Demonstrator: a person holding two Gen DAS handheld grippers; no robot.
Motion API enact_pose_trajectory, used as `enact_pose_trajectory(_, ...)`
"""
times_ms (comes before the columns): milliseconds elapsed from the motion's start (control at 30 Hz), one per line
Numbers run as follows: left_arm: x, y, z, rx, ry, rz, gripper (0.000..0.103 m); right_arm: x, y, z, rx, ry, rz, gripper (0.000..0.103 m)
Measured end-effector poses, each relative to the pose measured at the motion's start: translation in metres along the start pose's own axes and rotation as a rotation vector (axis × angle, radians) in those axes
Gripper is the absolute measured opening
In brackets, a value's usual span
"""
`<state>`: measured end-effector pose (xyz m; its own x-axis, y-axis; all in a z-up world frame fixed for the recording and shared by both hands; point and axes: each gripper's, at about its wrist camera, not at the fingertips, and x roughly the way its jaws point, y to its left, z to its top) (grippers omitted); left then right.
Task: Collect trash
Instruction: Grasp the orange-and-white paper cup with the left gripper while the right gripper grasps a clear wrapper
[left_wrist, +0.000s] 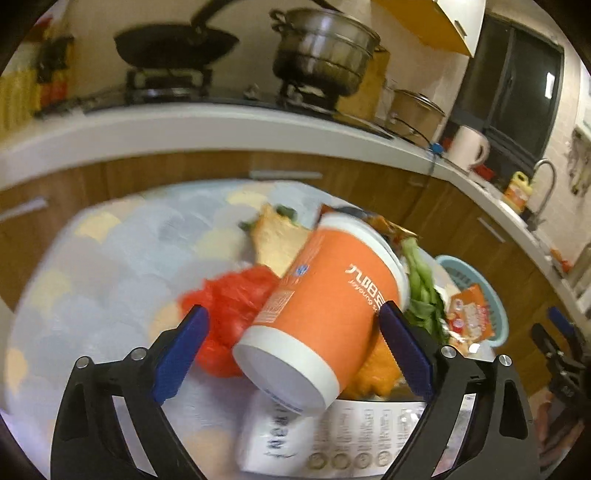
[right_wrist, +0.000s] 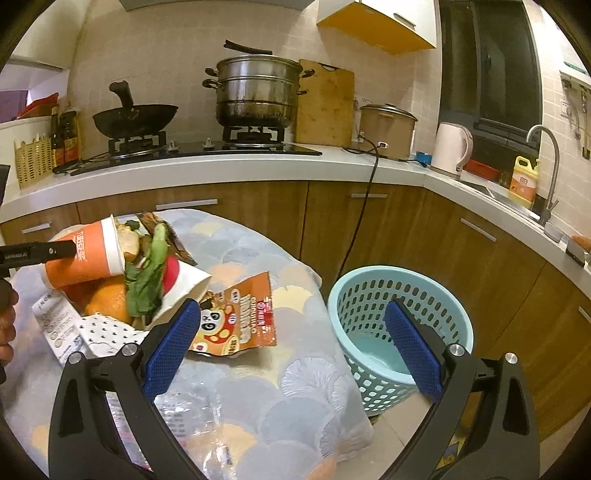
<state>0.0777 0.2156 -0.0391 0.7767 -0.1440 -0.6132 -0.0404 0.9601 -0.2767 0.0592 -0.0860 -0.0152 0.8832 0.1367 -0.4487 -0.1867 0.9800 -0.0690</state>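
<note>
- On my left, the left gripper (left_wrist: 293, 312) stands wide open around the orange paper cup (left_wrist: 317, 295). The cup lies tilted on the heap, base toward my camera. The right pad (left_wrist: 404, 343) looks to be at the cup's wall; the left pad (left_wrist: 181, 350) is clear of it, so nothing is clamped.
- I expect the smooth, round, thin-walled cup to roll or cave in if I squeeze off-centre. It rests on loose scraps, so a nudge could also tip it off the heap.
- The red plastic bag (left_wrist: 229, 299) beside the cup is crinkled and soft. It could get snagged by the left pad and dragged along.
- The pile itself sits on the table's scale-patterned cloth (right_wrist: 295, 369): limp green leaves (right_wrist: 147, 280), something orange and rounded under the cup, printed paper (right_wrist: 59, 325) and a white spotted wrapper. Pulling the cup may scatter these.
- Just right of the heap lies the flat, glossy orange snack packet (right_wrist: 236, 317), torn at the edges. It is thin and hard to pinch off the cloth, which may bunch under the fingers.
- Nearer me is clear, crumpled plastic film (right_wrist: 184, 417), easy to miss against the pattern.
- The right gripper (right_wrist: 291, 347) is open and empty, hovering over the table edge.
- Furthest right, the light-blue perforated basket (right_wrist: 369, 295) stands on the floor beside the table, empty as far as I can see. A drop could miss its rim.
</note>
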Motion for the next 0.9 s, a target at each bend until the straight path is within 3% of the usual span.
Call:
enact_pose_trajectory(100, 0.010, -0.007, -0.004, 0.010, 0.024, -0.023, 0.087, 0.004, -0.001, -0.002, 0.003, 0.008, -0.005, 0.095)
enact_pose_trajectory(367, 0.005, -0.016, -0.004, -0.010, 0.023, -0.029, 0.066, 0.004, 0.002, -0.005, -0.007, 0.010, 0.004, 0.095)
enact_pose_trajectory(533, -0.018, -0.019, -0.010, -0.057, -0.034, -0.043, 0.057, -0.009, 0.005, -0.004, -0.016, -0.007, 0.101, 0.095)
enact_pose_trajectory(667, -0.037, -0.024, -0.016, -0.067, -0.090, -0.033, 0.055, -0.013, 0.008, -0.006, -0.030, 0.003, 0.170, 0.086)
enact_pose_trajectory(900, -0.065, -0.038, -0.015, -0.057, -0.161, -0.032, 0.055, 0.031, -0.018, -0.007, 0.104, 0.154, 0.203, 0.083)
